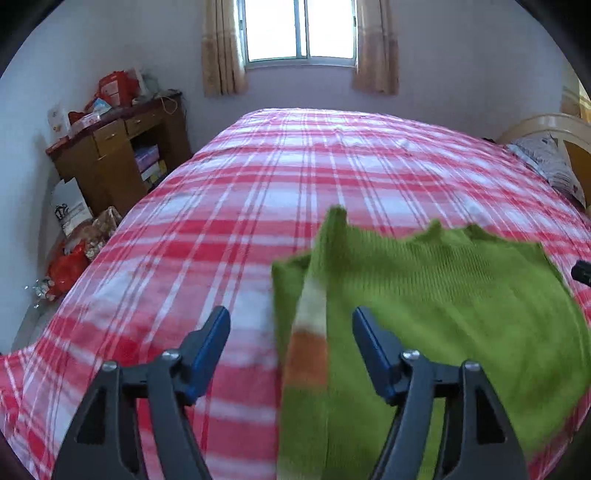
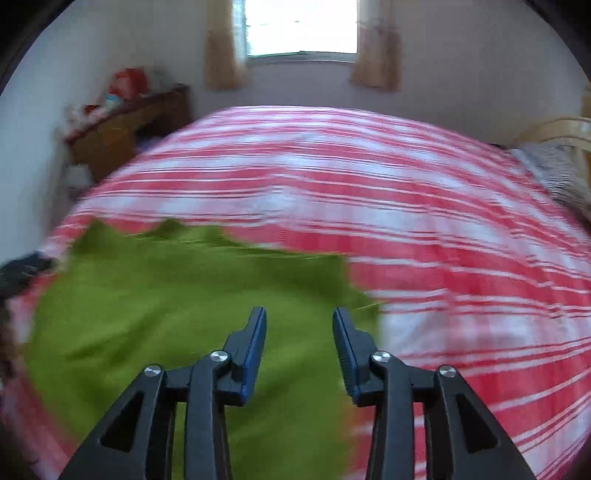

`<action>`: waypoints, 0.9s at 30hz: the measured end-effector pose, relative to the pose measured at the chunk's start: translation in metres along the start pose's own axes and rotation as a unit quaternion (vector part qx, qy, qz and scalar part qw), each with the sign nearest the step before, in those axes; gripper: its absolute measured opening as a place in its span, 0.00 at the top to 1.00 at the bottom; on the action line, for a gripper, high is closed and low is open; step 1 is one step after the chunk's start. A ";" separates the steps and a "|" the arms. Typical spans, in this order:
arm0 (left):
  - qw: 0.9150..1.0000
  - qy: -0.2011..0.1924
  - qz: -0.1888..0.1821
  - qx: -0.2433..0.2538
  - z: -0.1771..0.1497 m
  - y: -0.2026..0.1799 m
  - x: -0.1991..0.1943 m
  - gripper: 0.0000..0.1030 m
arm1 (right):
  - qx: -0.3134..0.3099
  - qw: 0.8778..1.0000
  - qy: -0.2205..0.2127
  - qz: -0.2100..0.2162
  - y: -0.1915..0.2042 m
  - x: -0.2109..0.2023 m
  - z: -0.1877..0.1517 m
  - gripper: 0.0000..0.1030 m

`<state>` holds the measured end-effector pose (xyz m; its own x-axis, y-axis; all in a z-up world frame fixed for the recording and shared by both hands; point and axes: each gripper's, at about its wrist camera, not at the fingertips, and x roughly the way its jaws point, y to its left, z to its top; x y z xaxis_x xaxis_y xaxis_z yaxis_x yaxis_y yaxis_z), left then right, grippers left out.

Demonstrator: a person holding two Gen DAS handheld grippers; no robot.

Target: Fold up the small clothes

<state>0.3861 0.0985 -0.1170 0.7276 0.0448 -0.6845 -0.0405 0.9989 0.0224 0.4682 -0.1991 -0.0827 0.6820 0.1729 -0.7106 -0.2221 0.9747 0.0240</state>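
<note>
A small green knit sweater [image 1: 443, 295] lies flat on the red and white plaid bed cover [image 1: 258, 192]. One sleeve with a white and orange band [image 1: 308, 343] is folded in along its left side. My left gripper [image 1: 291, 321] is open above the sweater's left edge, over that sleeve, holding nothing. In the right wrist view the sweater [image 2: 166, 295] fills the lower left, blurred by motion. My right gripper [image 2: 299, 325] is open over the sweater's right part, near its right edge, holding nothing.
A wooden desk [image 1: 118, 147] with boxes and bags stands left of the bed. Bags [image 1: 70, 266] lie on the floor beside it. A pillow [image 1: 550, 162] and headboard [image 1: 554, 125] are at the right. A curtained window [image 1: 299, 29] is in the far wall.
</note>
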 end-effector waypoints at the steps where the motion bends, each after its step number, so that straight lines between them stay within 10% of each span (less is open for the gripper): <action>1: 1.000 0.004 0.000 0.005 -0.008 0.000 -0.002 0.20 | -0.008 1.000 0.005 0.022 0.015 -0.003 -0.005 0.43; 6: 0.999 0.032 0.028 0.011 -0.036 0.002 0.010 0.14 | -0.047 0.993 0.062 0.091 0.086 0.023 -0.027 0.42; 9: 0.999 0.029 0.017 -0.022 -0.035 0.012 0.010 0.11 | -0.064 0.992 0.090 0.056 0.106 0.055 -0.028 0.42; 23: 0.996 0.031 -0.025 -0.081 -0.045 0.031 0.019 0.02 | -0.007 0.997 0.071 -0.035 0.082 0.107 0.018 0.42; 27: 0.996 0.032 -0.026 -0.080 -0.047 0.032 0.018 0.01 | -0.015 0.999 0.044 0.004 0.103 0.076 0.015 0.42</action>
<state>0.3657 0.1305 -0.1624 0.6864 -0.0120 -0.7271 -0.1171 0.9850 -0.1269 0.5074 -0.0832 -0.1240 0.6172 0.1669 -0.7689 -0.2497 0.9683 0.0097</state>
